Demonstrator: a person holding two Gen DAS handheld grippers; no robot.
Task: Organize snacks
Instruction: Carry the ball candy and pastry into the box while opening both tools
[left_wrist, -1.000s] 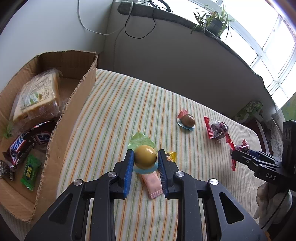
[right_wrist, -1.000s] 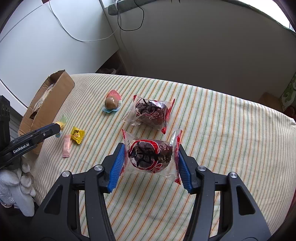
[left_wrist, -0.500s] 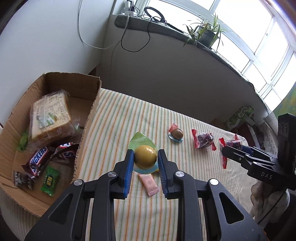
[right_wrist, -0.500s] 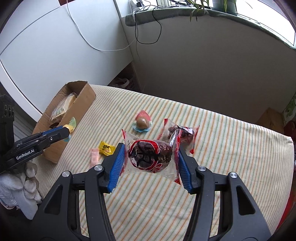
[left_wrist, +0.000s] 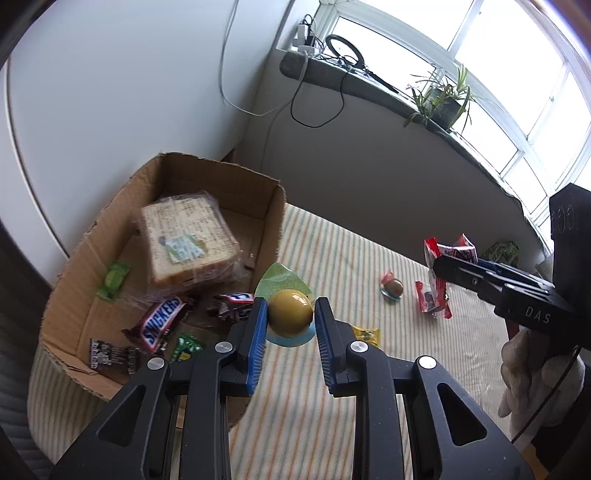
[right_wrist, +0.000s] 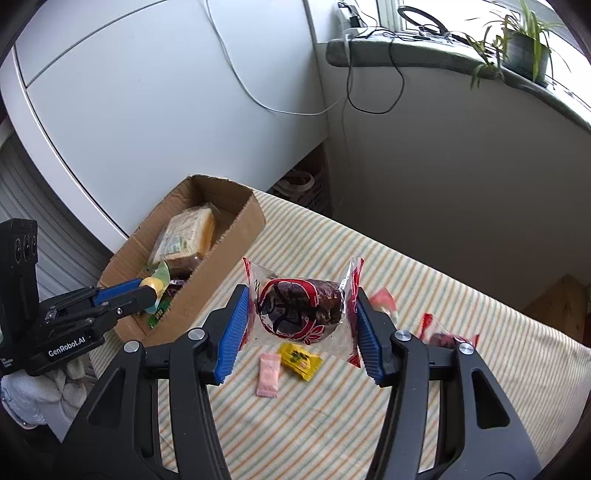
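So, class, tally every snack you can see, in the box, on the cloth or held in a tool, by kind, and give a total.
Bread pack: 1
Bars: 2
Cakes: 2
Ball cups: 2
Small sweets: 5
Total: 12
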